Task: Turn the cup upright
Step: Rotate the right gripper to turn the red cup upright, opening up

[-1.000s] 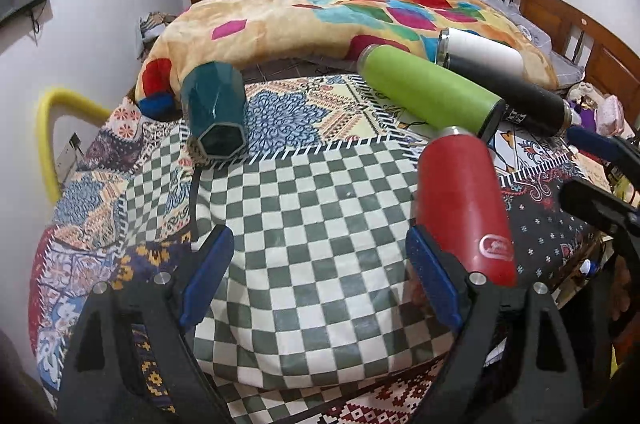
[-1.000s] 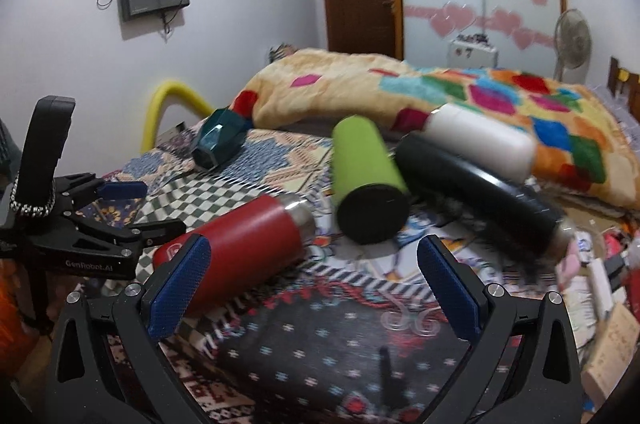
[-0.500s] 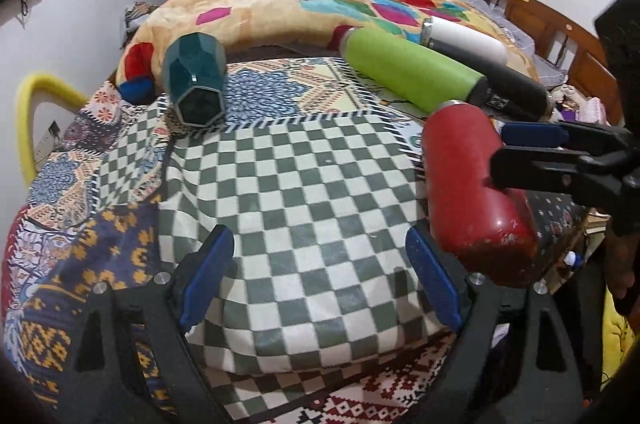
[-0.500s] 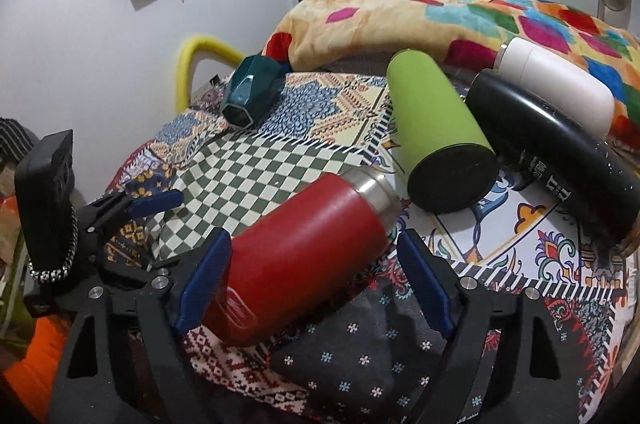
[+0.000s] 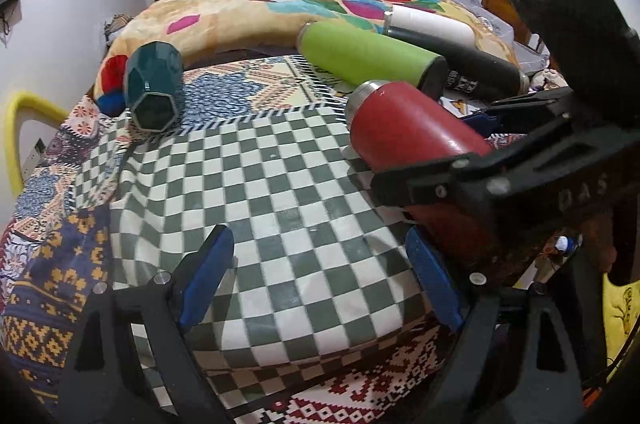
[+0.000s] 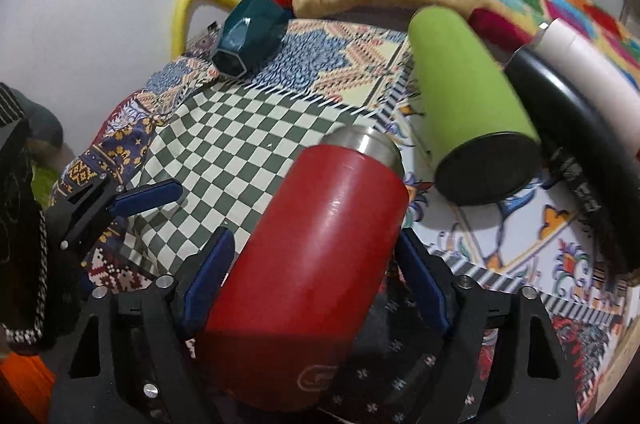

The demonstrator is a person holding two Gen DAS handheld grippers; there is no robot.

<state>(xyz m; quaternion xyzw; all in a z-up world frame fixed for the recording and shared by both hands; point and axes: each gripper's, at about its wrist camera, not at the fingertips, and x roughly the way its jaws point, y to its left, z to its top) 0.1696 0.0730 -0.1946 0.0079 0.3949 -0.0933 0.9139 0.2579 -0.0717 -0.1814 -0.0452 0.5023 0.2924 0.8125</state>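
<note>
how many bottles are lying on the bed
4: red bottle between the right tool's fingers, then green, black and white side by side behind it.

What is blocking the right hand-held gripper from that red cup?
Nothing visible: the red cup already lies on its side between the right hand-held gripper fingers, with no other object in between.

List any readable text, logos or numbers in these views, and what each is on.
"D A S": raised letters on the black body of the right gripper, seen in the left wrist view.
Red bottle: oval logo near its base, unreadable.
Black bottle: white print, too blurred to read.
</note>
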